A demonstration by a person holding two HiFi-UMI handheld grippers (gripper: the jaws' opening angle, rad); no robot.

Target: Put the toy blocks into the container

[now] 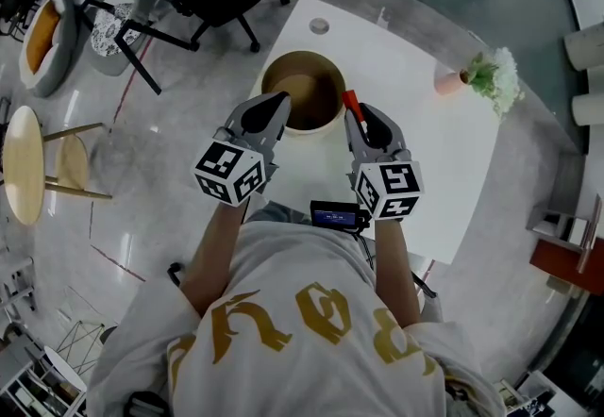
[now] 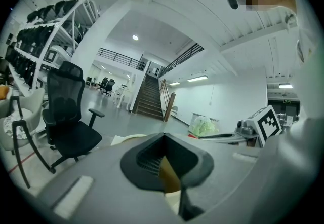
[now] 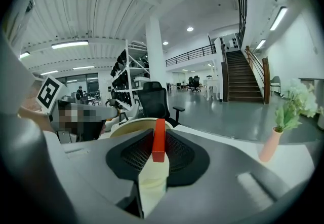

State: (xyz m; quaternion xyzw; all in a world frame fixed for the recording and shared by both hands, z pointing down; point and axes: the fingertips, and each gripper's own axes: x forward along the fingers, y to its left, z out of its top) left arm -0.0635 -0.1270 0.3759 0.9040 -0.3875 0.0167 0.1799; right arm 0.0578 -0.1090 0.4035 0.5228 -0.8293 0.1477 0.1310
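Right gripper view: right gripper (image 3: 158, 139) fingers (image 3: 181, 156) closed narrow on a red block (image 3: 159, 139), pinched by one end, leaving the rest jutting past the tips, clear for release. Just ahead, cream container (image 1: 304, 130) on the white counter (image 1: 444, 179), both grippers poised at its near rim (likely for the drop). Left gripper (image 2: 163, 139): fingers (image 2: 144, 163) narrow too, tan sliver (image 2: 167, 177) in the slit, block or container's brown inside, hard to settle.

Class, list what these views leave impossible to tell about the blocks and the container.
Container inside, head view: dim, small; any blocks within unclear.
Tan shape between the left gripper jaws, left gripper view: block or container's interior, unclear.
Red block, right gripper view: right gripper hides its sides.
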